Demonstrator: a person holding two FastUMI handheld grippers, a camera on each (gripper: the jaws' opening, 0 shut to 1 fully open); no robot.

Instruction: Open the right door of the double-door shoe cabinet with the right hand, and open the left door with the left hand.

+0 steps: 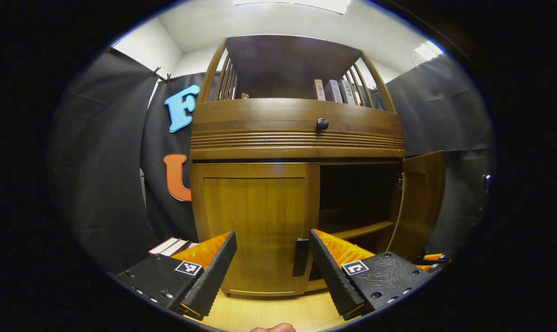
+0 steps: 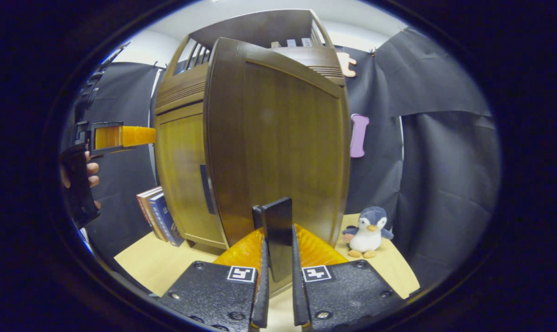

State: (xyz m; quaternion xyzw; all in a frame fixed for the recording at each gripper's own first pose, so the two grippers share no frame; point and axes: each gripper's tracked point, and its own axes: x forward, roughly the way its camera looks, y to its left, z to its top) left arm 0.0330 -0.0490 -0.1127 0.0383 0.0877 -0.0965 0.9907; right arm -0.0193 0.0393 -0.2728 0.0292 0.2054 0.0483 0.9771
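Note:
The brown wooden shoe cabinet fills the left gripper view. Its left door is closed, with a dark upright handle at its right edge. My left gripper is open a short way in front of that door, the handle just inside its right finger. The right door stands swung out, showing a dark inside with a shelf. In the right gripper view my right gripper is shut on the right door's handle, with the right door close ahead. Far left there, a hand holds the left gripper.
Books lean against the cabinet's left side. A penguin plush stands on the light wooden table beside the open door. A round drawer knob sits above the doors, and more books stand on the top shelf.

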